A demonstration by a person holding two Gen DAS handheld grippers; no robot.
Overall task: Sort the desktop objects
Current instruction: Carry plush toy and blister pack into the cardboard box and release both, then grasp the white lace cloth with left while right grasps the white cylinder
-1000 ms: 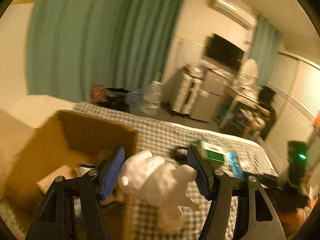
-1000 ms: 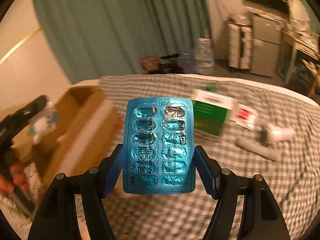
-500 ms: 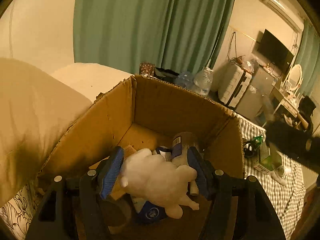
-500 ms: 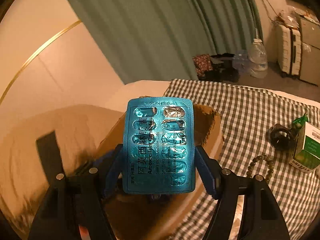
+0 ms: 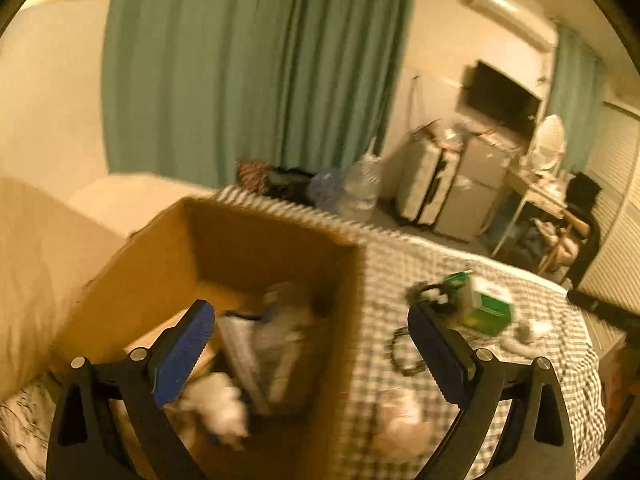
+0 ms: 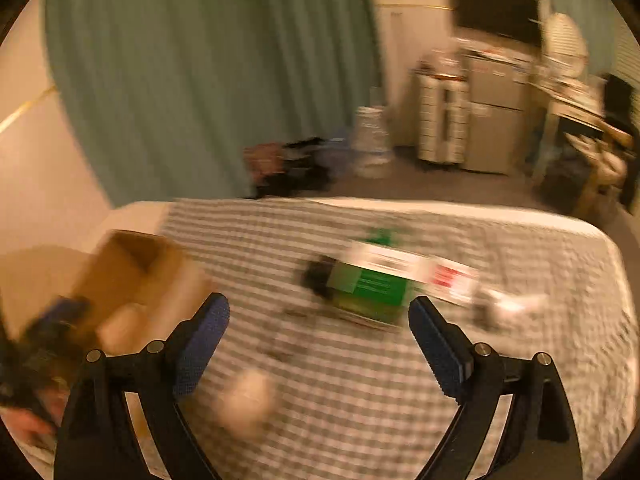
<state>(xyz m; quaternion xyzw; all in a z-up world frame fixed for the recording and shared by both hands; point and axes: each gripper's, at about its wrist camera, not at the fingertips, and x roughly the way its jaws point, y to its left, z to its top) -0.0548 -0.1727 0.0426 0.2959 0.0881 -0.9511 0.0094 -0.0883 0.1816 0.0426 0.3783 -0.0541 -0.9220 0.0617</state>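
Checked bedspread carries a smeared green box. Left gripper gapes empty over the cardboard box — its blurred jumble hides a white toy. Right gripper hangs wide, empty.

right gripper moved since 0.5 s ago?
Yes. The right gripper, now open and empty, swung right off the cardboard box, toward the green box.

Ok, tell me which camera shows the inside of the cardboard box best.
The left wrist view: it looks down into the cardboard box, where blurred items lie on the bottom. The right wrist view shows the box only small, blurred and from the side, its contents hidden.
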